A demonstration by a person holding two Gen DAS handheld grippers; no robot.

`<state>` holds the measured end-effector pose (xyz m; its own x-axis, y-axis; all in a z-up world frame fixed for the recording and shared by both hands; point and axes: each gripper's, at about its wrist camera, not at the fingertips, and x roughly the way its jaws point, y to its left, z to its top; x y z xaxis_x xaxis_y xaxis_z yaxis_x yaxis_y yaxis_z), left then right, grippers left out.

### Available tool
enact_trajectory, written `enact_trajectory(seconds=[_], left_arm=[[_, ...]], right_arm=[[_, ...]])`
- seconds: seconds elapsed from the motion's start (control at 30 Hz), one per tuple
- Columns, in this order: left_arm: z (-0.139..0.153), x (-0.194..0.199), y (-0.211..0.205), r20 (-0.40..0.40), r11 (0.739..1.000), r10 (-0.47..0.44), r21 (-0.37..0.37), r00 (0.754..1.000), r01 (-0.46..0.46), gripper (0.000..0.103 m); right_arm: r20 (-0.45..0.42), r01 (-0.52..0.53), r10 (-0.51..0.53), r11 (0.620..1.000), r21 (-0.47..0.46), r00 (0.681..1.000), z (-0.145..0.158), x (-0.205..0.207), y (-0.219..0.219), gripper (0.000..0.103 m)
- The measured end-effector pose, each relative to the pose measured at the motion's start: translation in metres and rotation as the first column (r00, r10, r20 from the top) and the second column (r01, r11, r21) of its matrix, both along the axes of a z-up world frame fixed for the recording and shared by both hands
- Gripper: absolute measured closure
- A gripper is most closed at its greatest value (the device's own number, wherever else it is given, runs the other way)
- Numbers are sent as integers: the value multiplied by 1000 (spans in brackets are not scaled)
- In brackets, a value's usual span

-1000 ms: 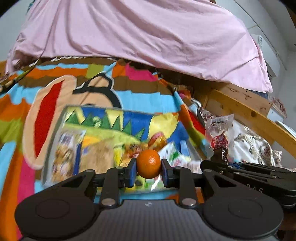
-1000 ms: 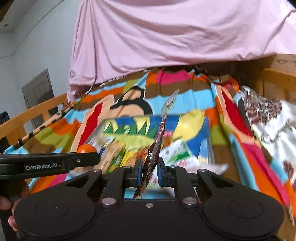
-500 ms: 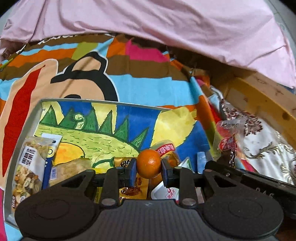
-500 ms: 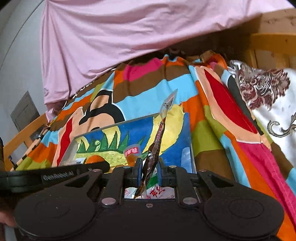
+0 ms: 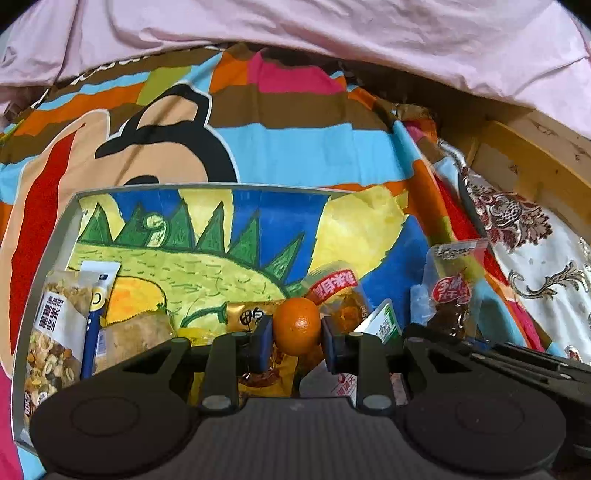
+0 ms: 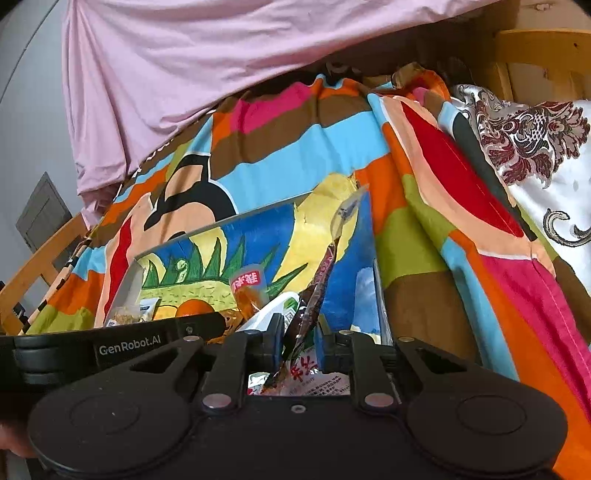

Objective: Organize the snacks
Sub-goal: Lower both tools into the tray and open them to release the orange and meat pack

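Note:
My left gripper [image 5: 297, 332] is shut on a small orange [image 5: 297, 326], held just above the near end of a metal tray [image 5: 55, 251] lined with a dinosaur picture. In the tray lie a nut-mix bag [image 5: 51, 332], a blue stick pack [image 5: 94, 306], a yellow pack [image 5: 251, 317] and a red-labelled cup [image 5: 332, 284]. My right gripper [image 6: 301, 332] hovers over the tray's right end [image 6: 255, 212]. Its jaws are opening, and a thin brown snack packet [image 6: 325, 266] still stands upright between the pads. That packet [image 5: 452, 291] also shows at the right of the left wrist view.
The tray rests on a bright striped cartoon blanket [image 5: 295, 147]. A pink sheet [image 5: 295, 29] hangs behind it. A wooden bed frame [image 5: 535, 162] and a white patterned cloth [image 6: 546, 155] lie to the right. A wooden rail [image 6: 40, 258] runs at the left.
Both grippers have come forward and down over the tray, which now fills more of each view. The orange and the packet remain between their pads. The right gap looks slightly wider.

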<state>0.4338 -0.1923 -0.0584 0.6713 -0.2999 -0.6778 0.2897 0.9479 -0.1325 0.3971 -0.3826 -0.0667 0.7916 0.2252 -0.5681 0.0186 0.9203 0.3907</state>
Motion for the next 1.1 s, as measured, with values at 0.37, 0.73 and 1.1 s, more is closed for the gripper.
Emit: enact_trajectory(seconds=[0.37,0.73,1.1], left_arm=[[-4,2,1,-34,999,22,26,999,-21,73],[-5,2,6,-50,999,37,21,998,-36,72],[-3,-1,8,-46,999,35,23,998,-34,68]], right_arm=[[-19,-23,23,1000,-10,1000,-6,1,0,82],[19,-83,89,976,-199,996,0,-3,20,71],[49,-77,91,970,-233,995,4,-5,18,50]])
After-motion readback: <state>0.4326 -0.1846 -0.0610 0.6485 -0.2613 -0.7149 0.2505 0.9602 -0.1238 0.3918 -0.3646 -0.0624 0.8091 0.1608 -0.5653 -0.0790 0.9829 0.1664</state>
